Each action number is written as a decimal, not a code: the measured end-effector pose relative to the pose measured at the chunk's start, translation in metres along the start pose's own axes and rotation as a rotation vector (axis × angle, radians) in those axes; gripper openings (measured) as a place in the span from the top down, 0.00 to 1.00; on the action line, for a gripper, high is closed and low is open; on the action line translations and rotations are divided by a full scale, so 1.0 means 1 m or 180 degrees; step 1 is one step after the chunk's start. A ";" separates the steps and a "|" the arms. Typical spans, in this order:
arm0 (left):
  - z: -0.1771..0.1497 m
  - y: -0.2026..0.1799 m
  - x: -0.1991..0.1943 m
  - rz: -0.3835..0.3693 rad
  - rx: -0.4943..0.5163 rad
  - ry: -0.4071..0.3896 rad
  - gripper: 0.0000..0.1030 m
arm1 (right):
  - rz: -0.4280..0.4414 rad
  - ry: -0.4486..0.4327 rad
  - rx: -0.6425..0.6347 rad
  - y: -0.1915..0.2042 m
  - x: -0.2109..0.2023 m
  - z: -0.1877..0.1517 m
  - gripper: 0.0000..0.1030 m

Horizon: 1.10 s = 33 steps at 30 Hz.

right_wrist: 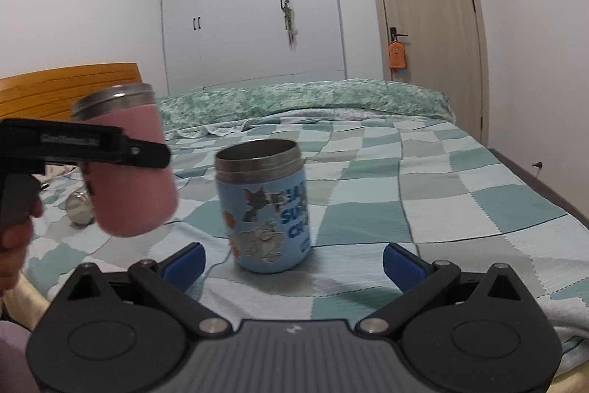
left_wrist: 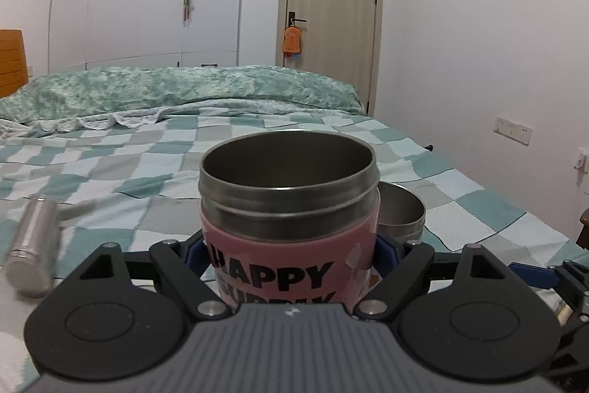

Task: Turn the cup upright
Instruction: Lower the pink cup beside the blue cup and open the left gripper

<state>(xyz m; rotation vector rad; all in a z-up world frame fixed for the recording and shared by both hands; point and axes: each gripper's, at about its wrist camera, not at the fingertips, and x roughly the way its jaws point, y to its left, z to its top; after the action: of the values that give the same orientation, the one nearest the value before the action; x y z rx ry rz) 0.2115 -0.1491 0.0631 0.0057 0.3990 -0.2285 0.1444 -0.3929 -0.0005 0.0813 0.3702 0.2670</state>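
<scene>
My left gripper (left_wrist: 291, 260) is shut on a pink steel cup (left_wrist: 289, 231) marked "HAPPY", held mouth up above the bed. The same pink cup (right_wrist: 129, 168) shows at the left of the right wrist view, tilted slightly, clamped in the left gripper. A blue cartoon cup (right_wrist: 267, 205) stands upright on the checked bedspread; in the left wrist view only its steel rim (left_wrist: 403, 212) shows behind the pink cup. My right gripper (right_wrist: 294, 262) is open and empty, just in front of the blue cup.
A steel cylinder (left_wrist: 31, 247) lies on its side on the bedspread (left_wrist: 110, 172) at the left; it also shows in the right wrist view (right_wrist: 79, 209). A green quilt (right_wrist: 302, 98), wardrobe and door are behind. The bed's right edge (right_wrist: 545, 194) drops off by the wall.
</scene>
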 end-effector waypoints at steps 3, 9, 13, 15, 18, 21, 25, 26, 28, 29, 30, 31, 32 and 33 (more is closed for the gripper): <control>-0.007 -0.002 0.020 0.0030 -0.0021 0.0041 0.17 | -0.0043 -0.0007 -0.0001 -0.005 0.004 -0.001 0.00; -0.022 0.012 0.042 0.0191 -0.0045 0.0090 0.17 | -0.0039 -0.0015 0.0010 -0.010 0.014 -0.005 0.00; -0.030 0.017 0.055 0.0277 0.0041 0.0143 0.17 | -0.0032 -0.0014 -0.0015 -0.008 0.019 -0.008 0.00; -0.037 0.016 0.061 0.0287 0.0092 0.0188 0.17 | -0.0029 -0.0008 -0.0019 -0.007 0.021 -0.009 0.00; -0.039 0.014 0.058 0.0301 0.0151 0.0139 0.17 | -0.0036 -0.0006 -0.0021 -0.006 0.021 -0.008 0.00; -0.039 0.015 0.054 0.0291 0.0149 0.0145 0.10 | -0.0042 -0.0023 -0.0029 -0.003 0.019 -0.007 0.00; -0.037 0.017 0.034 0.0322 0.0148 -0.0019 0.00 | -0.0030 -0.0074 -0.0065 0.005 0.010 -0.003 0.00; -0.036 0.019 0.029 0.0339 0.0148 -0.0029 0.00 | -0.0022 -0.0092 -0.0081 0.008 0.007 -0.002 0.00; -0.033 0.023 0.015 0.0333 0.0119 -0.0041 0.00 | 0.0000 -0.0131 -0.0112 0.015 -0.001 0.001 0.00; -0.032 0.027 0.007 0.0344 0.0099 -0.0062 0.00 | 0.0017 -0.0160 -0.0126 0.020 -0.006 0.002 0.00; -0.031 0.030 -0.001 0.0367 0.0084 -0.0093 0.00 | 0.0036 -0.0184 -0.0137 0.025 -0.011 0.003 0.00; -0.031 0.033 -0.012 0.0399 0.0072 -0.0136 0.00 | 0.0054 -0.0200 -0.0149 0.030 -0.015 0.004 0.00; -0.030 0.037 -0.022 0.0430 0.0064 -0.0169 0.00 | 0.0074 -0.0210 -0.0165 0.036 -0.020 0.004 0.00; -0.030 0.041 -0.033 0.0461 0.0052 -0.0199 0.00 | 0.0091 -0.0216 -0.0178 0.043 -0.024 0.004 0.00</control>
<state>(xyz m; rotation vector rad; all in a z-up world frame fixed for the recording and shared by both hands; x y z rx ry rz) 0.1796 -0.1004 0.0464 0.0434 0.3328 -0.0887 0.1140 -0.3587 0.0172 0.0405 0.2940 0.3021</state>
